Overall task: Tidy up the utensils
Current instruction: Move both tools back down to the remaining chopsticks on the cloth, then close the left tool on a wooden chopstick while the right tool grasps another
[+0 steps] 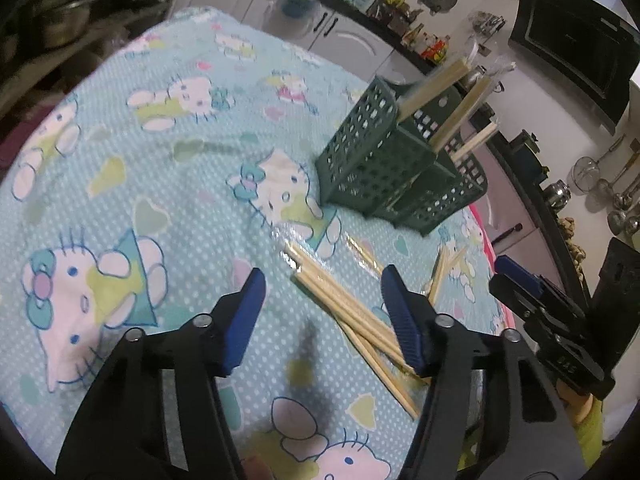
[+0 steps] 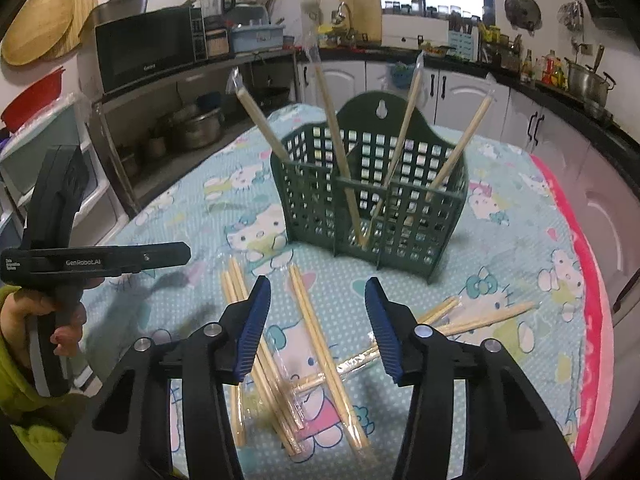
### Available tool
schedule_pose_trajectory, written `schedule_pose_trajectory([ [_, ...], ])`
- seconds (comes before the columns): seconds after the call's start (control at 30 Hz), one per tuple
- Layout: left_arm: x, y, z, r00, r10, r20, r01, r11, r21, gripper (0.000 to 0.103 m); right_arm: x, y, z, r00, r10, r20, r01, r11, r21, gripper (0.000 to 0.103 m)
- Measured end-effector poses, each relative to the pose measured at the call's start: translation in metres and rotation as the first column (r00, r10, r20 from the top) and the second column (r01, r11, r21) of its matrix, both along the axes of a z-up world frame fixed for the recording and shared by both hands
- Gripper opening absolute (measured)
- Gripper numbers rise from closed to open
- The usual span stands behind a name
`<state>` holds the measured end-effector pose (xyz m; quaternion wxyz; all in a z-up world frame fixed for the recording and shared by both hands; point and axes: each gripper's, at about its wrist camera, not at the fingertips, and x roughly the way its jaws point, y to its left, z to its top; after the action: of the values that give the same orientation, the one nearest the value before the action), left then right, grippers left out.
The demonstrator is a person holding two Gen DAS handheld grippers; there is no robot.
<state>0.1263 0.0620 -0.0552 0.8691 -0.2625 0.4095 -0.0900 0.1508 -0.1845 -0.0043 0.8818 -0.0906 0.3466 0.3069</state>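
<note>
A dark green slotted utensil basket (image 1: 384, 168) (image 2: 372, 200) stands on the cat-print tablecloth (image 1: 160, 184) (image 2: 500, 264). Several wrapped wooden chopsticks (image 2: 340, 140) lean upright in it. More wrapped chopsticks (image 1: 344, 304) (image 2: 320, 340) lie loose on the cloth in front of it. My left gripper (image 1: 323, 280) hovers open just above the cloth, with the nearest chopstick pile by its right finger. My right gripper (image 2: 317, 286) is open over one chopstick pair that runs between its fingers, and the pads do not touch it. Each gripper shows at the edge of the other's view.
The table has a pink border (image 2: 592, 320) along its right edge. White cabinets (image 2: 460, 92) and a dark counter with pots ring the table. A microwave (image 2: 148, 46) sits on a metal rack at the left. A hand in a green sleeve (image 2: 60, 320) holds the left gripper.
</note>
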Motion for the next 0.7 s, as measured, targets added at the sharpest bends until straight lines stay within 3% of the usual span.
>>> schedule_pose_trajectory([
  [0.43, 0.014, -0.009, -0.026, 0.997, -0.050, -0.064, 0.044, 0.995, -0.095, 0.038, 0.015, 0.015, -0.032, 0.997, 0.033, -0.074, -0.038, 0.998, -0.056, 0.034],
  [0.7, 0.027, -0.002, -0.041, 0.995, -0.037, -0.091, 0.021, 0.985, -0.174, 0.038, 0.026, 0.024, -0.045, 0.993, 0.049, -0.108, -0.057, 0.996, -0.071, 0.034],
])
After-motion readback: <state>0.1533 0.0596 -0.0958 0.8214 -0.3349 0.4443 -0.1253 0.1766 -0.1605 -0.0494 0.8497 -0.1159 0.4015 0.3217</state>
